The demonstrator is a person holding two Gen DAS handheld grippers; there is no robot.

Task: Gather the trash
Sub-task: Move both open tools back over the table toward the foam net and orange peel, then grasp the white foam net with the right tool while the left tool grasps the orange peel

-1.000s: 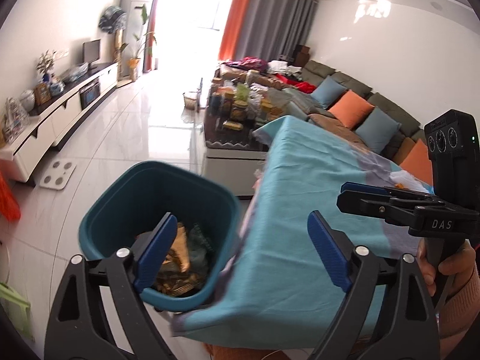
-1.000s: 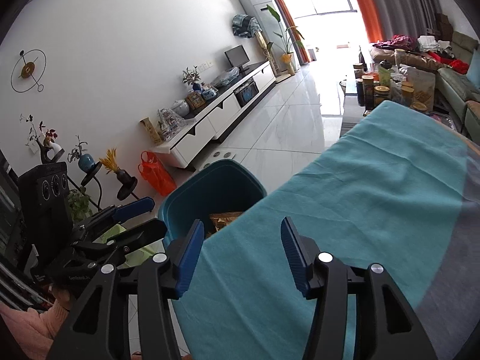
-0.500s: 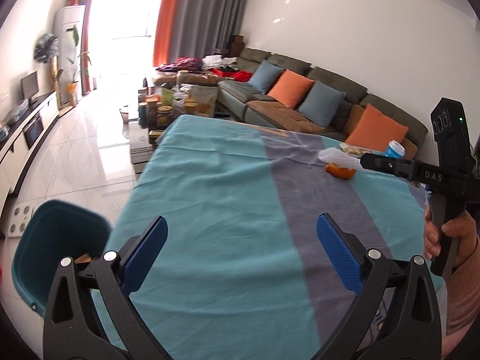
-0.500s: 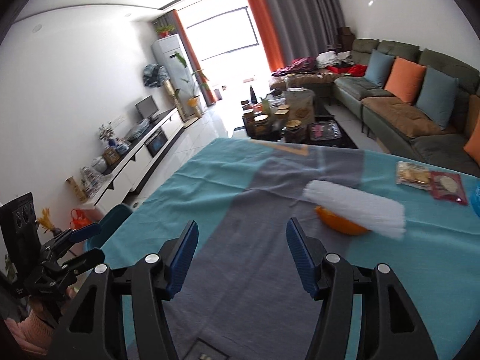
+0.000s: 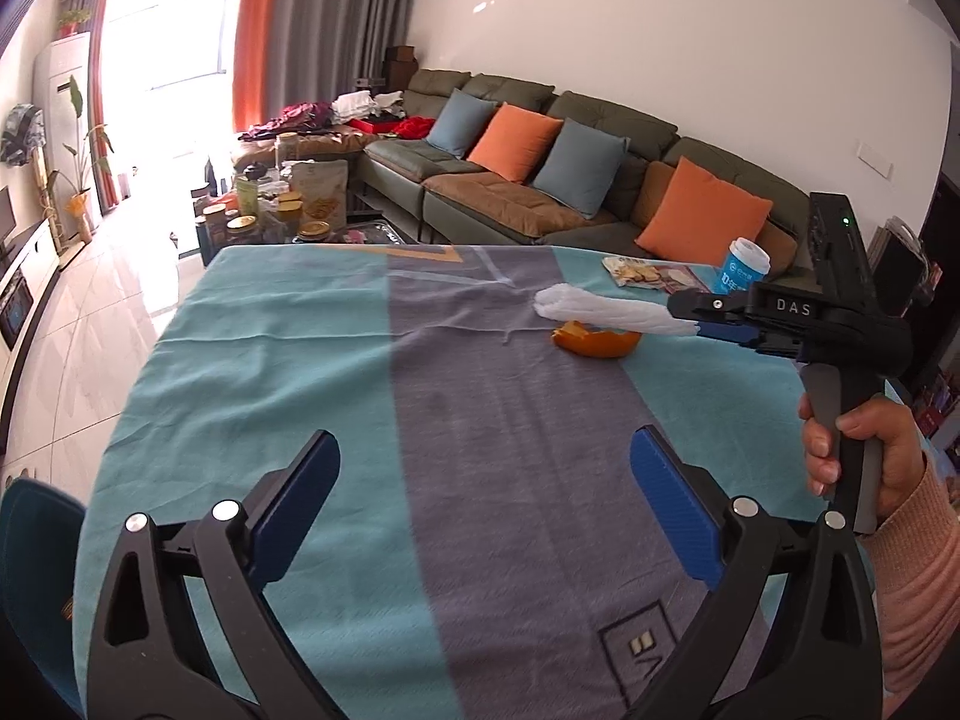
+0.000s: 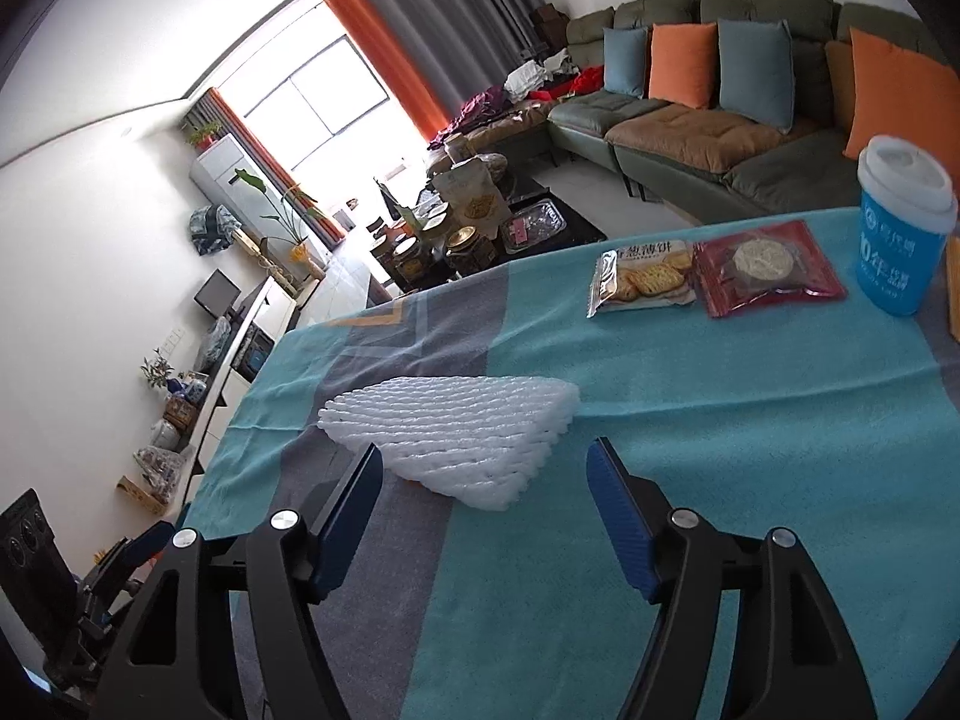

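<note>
Right gripper [image 6: 483,516] spread wide, hovering just short of white foam fruit net [image 6: 456,429] lying on teal tablecloth [image 6: 720,408], partly over orange peel [image 5: 594,342]. Left gripper [image 5: 480,504] also spread, holding nothing. Net looks featherlight, soft, squashy; I'd pinch the near corner, low, so it doesn't slide.

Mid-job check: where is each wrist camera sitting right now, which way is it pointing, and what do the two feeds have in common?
Left wrist: above the table's near edge, facing the sofa; shows the open left gripper, plus the right gripper and hand.
Right wrist: low over the tablecloth, facing the window; shows the open right gripper by the white foam net.
Shared: foam net, blue cup, snack packets.
</note>
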